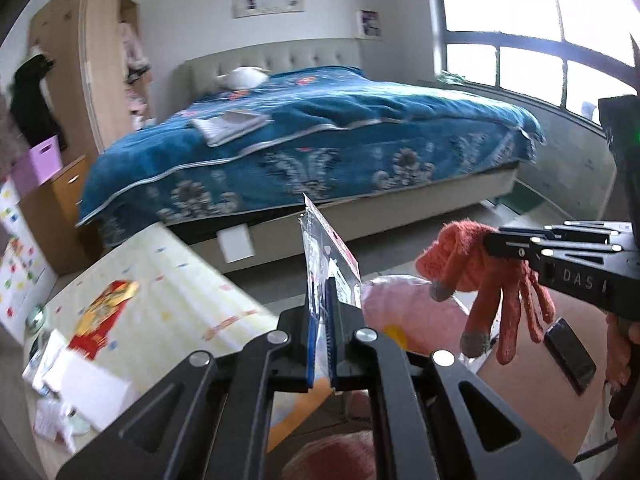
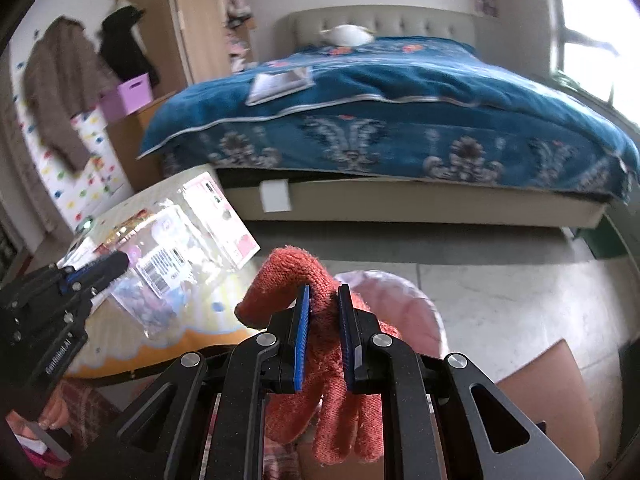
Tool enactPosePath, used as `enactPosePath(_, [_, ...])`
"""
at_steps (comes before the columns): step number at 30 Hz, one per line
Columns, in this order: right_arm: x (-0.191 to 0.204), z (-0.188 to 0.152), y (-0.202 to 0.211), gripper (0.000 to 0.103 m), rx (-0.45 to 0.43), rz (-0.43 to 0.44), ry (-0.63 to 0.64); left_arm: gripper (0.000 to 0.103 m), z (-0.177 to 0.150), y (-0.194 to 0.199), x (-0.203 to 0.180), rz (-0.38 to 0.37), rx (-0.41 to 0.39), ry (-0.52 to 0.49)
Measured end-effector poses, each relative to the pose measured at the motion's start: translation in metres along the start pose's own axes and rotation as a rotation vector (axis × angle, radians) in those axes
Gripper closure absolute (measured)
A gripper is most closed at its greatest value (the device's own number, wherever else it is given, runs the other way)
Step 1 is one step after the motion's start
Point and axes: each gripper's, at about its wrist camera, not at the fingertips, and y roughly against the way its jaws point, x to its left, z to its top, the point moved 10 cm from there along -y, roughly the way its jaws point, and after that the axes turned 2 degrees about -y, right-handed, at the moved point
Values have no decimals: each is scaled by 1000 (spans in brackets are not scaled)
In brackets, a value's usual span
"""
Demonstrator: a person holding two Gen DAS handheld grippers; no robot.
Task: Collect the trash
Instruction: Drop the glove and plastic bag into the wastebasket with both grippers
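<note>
Left tool [image 1: 323,316] pinches a clear plastic packet [image 1: 326,258] upright above the surface [image 1: 168,264]; right tool [image 2: 323,328] clamps an orange glove [image 2: 320,380], fingers dangling over a pink bag [image 2: 404,304].

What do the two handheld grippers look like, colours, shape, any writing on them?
Both are black, with angular linkage arms that have triangular cut-outs and round silver pivot pins. The left gripper and right gripper each have two flat fingers faced with ribbed blue pads. White lettering runs along the side of each body, too blurred to read fully. No cables are visible. A bare hand holds the left one.
</note>
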Motion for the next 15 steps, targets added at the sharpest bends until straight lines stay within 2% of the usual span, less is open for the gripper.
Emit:
enactPosePath(6, [-37, 7, -10, 89, -4, -33, -46, 101, 10, -36, -27, -50, 19, -15])
enactPosePath(12, [-54, 13, -32, 86, 24, -41, -77, 100, 15, -67, -41, -73, 55, -26])
enactPosePath(13, [-57, 14, -38, 85, 29, -45, -81, 97, 16, -71, -41, -71, 60, -22])
enactPosePath(14, [-57, 15, -41, 85, 32, -47, -83, 89, 16, -74, -40, -72, 66, -18])
enactPosePath(15, [-63, 13, -52, 85, 54, -56, -91, 71, 15, -77, -38, -68, 76, -12])
